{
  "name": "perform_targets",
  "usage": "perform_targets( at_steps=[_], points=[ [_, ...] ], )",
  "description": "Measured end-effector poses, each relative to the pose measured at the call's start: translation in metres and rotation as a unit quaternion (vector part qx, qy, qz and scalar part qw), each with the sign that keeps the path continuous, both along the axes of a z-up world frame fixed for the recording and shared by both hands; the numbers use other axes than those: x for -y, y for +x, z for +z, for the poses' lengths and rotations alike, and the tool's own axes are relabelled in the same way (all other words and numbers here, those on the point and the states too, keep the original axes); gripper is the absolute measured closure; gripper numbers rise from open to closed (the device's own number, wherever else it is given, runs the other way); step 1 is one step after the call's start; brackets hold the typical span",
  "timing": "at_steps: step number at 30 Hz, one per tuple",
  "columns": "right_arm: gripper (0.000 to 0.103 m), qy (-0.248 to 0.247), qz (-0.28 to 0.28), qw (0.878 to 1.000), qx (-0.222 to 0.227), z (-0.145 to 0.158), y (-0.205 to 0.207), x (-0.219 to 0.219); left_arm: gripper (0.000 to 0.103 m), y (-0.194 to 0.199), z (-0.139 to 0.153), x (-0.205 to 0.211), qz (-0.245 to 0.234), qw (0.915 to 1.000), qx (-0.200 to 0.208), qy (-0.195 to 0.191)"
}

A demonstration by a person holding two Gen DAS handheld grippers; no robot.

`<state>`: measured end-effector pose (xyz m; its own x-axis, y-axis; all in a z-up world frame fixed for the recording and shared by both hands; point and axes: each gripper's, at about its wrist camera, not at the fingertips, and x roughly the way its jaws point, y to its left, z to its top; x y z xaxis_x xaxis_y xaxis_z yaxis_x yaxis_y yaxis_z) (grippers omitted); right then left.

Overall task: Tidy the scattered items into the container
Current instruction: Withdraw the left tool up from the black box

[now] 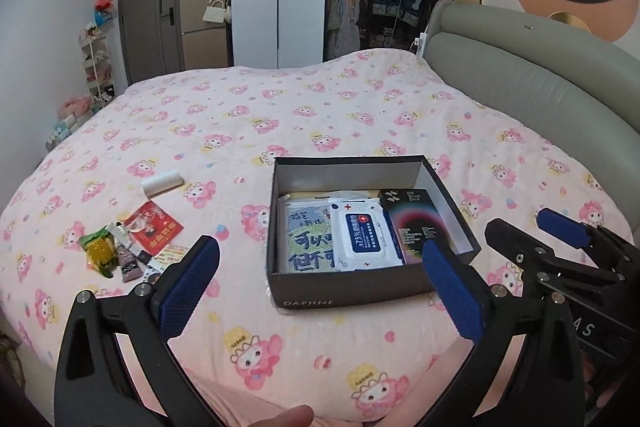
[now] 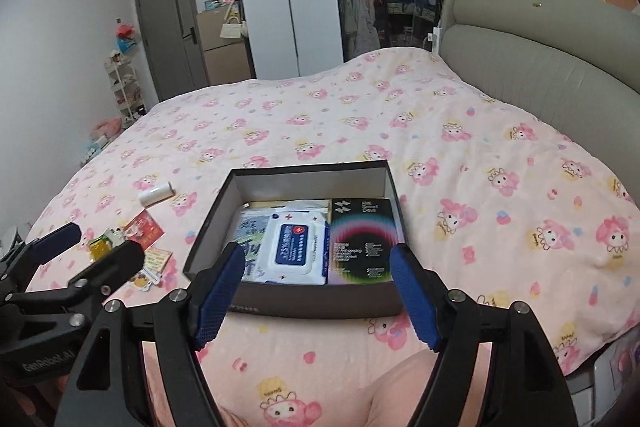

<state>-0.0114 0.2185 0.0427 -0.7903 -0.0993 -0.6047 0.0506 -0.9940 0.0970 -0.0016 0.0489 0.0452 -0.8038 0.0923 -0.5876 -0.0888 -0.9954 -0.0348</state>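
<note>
The shoebox [image 1: 352, 291] sits on the bed just past the fingertips of both grippers, three things lying flat inside it: a printed card or pouch with blue lettering [image 1: 310, 241], a white wipes pack [image 1: 366, 235] and a dark boxed item [image 1: 416, 223].

Left gripper [image 1: 320, 283] stands wide, nothing between its blue pads, its right finger overlapping the box's near right corner in view. Right gripper [image 2: 320, 295] is wide and empty too, framing the box's near wall.

By my read, we're between items: both tools free, so the next pick is on.

What's left? Out beyond the left gripper's left finger, one white roll [image 1: 162, 183] lies alone. Nearer that finger is a loose cluster: one red packet [image 1: 154, 229], one green-and-yellow wrapper [image 1: 98, 251], a few small sachets and cards [image 1: 136, 261] whose number I cannot tell.

The next move calls for the left gripper to swing out to that pile, settle on one piece and close on it; the thin sachets look awkward to pinch off soft bedding.
</note>
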Motion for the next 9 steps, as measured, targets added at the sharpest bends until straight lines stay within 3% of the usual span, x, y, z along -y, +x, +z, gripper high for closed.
perform_targets(
  at_steps=[9],
  points=[
    [0.03,0.007,-0.001,1.0,0.004,-0.003,0.019,0.003,0.001,0.013,-0.004,-0.004,0.002,1.0,0.002,0.002]
  ],
)
